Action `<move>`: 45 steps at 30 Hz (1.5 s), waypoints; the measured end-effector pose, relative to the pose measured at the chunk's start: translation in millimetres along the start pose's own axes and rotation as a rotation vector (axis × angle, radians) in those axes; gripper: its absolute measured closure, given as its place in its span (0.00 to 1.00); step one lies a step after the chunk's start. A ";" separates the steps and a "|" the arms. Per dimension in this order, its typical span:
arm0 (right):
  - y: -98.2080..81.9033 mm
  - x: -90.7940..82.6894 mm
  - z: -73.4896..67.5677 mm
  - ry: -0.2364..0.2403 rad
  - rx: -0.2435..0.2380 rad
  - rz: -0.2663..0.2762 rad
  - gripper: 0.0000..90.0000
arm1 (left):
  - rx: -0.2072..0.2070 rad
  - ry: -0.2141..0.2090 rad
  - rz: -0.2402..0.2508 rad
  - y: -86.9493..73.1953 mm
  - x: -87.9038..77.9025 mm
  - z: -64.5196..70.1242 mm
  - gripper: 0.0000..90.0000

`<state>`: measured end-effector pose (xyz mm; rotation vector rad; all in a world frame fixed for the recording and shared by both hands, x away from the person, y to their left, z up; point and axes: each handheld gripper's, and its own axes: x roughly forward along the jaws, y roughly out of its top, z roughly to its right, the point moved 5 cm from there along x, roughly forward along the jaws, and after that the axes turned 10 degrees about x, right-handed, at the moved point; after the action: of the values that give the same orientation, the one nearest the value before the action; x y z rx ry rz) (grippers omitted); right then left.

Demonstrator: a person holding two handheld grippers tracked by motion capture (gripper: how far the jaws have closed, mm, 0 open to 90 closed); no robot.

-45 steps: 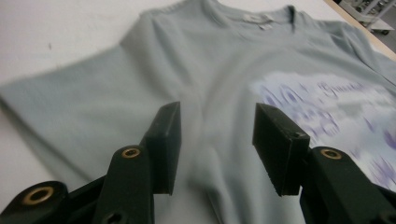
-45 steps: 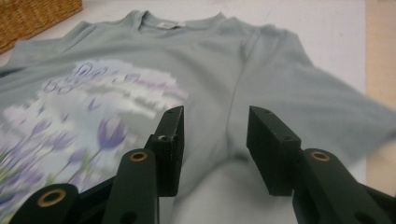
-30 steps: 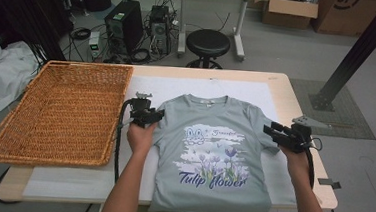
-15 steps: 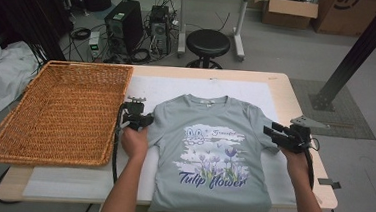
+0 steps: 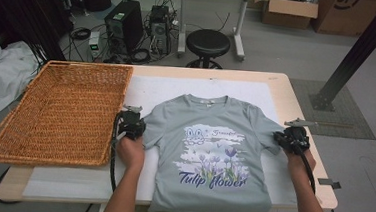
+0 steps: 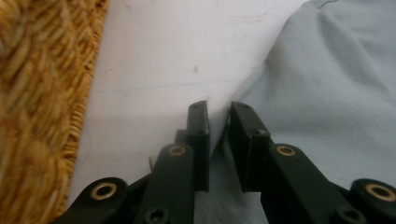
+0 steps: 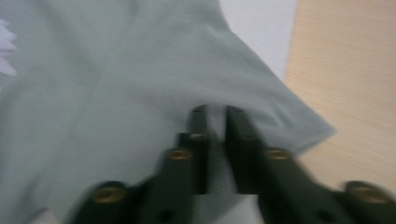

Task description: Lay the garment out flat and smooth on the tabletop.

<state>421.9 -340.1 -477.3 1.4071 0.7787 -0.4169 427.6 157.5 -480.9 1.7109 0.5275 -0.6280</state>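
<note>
A grey-green T-shirt [image 5: 213,148] with a "Tulip flower" print lies flat, front up, on a white mat [image 5: 177,85]. My left gripper [image 5: 137,122] is at the outer edge of the shirt's left sleeve [image 5: 154,121]. In the left gripper view its jaws [image 6: 218,112] have just been closing and now pinch the sleeve's hem [image 6: 215,154]. My right gripper [image 5: 280,137] is at the right sleeve [image 5: 266,134]. In the right gripper view its jaws [image 7: 215,114] have just closed and hold a fold of sleeve cloth [image 7: 215,154] between them.
A large wicker basket [image 5: 60,112] stands on the table left of the shirt, close to my left gripper. Bare wooden table [image 5: 296,103] runs along the right, its edge near my right hand. A black stool [image 5: 208,42] and computer towers stand beyond the far edge.
My left gripper has slid left and nearer, to the sleeve's outer edge, and sunk. The right gripper has dropped slightly onto its sleeve. Both pairs of jaws have narrowed.
</note>
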 end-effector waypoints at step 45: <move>-3.2 -60.3 -17.2 0.245 0.102 0.278 0.16 | -0.012 -0.441 0.368 27.6 -79.9 28.7 0.18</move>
<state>374.0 -334.9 -437.1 1.6564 0.7516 -0.0694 381.5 122.0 -413.3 1.5422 -0.0944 -0.7019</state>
